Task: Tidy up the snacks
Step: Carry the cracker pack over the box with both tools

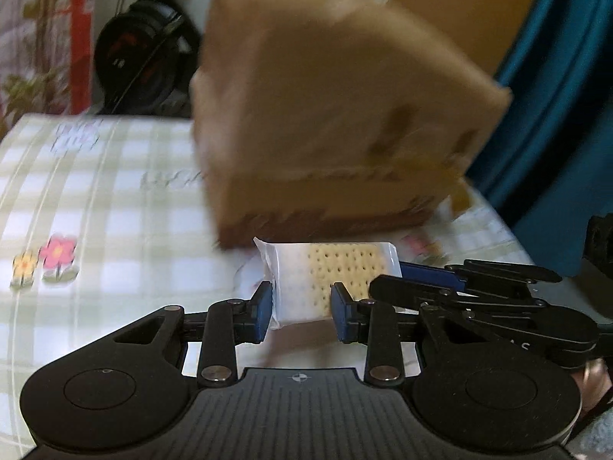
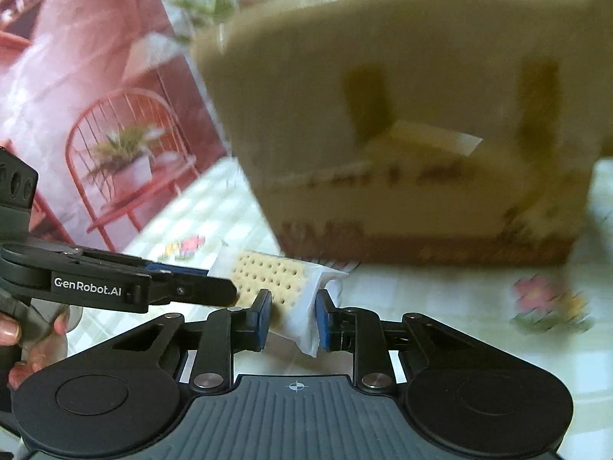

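2 hand-held grippers share 1 wrapped cracker packet (image 1: 325, 280) above a checked, flower-printed tabletop (image 1: 107, 207), just in front of a brown cardboard box (image 1: 329, 115) that probably serves as the snack container. The left hand-held gripper (image 1: 300, 306) pinches the packet across its width, blue pads (image 1: 264, 306) pressed into the clear wrapper. The right hand-held gripper (image 2: 293, 316) clamps the packet's crimped end (the white, crumpled part of the wrapper) between nearly closed pads. Gripping from 2 sides likely keeps the slippery sachet level and steady for the trip to the box; it may equally be a handover. A person's fingers (image 2: 11, 331) show at the edge of the right view, on the left tool's handle. The packet looks lifted, clear of the cloth.
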Demonstrator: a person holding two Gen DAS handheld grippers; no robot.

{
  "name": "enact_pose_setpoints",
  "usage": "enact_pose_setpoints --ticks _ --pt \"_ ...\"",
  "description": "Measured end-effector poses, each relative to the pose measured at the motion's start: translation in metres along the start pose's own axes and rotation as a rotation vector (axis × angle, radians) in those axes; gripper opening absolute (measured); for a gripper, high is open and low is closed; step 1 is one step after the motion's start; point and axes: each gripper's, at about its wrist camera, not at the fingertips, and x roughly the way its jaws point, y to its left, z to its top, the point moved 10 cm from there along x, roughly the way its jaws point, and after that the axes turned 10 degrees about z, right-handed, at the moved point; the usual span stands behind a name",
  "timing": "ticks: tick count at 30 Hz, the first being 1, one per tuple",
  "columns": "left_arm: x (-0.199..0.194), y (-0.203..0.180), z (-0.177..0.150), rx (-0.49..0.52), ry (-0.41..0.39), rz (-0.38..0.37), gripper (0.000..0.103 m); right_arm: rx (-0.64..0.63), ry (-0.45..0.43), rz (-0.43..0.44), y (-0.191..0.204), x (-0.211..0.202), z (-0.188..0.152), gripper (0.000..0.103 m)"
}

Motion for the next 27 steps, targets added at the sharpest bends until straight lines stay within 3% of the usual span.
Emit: enact_pose_setpoints --ticks 9,13,20,27 --pt "-0.065 -0.060 0.097 0.068 -0.234 -0.001 0.035 -0.097 -0.240 0.020 -0.007 -0.078 0.112 0.023" --pt "-0.080 -0.077 0.135 0.103 -0.313 0.012 0.035 -0.154 -0.304 0.038 -0.016 -0.098 0.164 0.023" --pt "-0.037 -0.099 0.178 0.091 -0.301 0.001 0.035 -0.196 -0.276 -0.044 -0.056 -0.089 0.212 0.028" --pt "0.017 -0.106 0.183 0.076 -0.230 -0.016 0.036 -0.127 -0.226 -0.117 -0.109 -0.059 0.207 0.028"
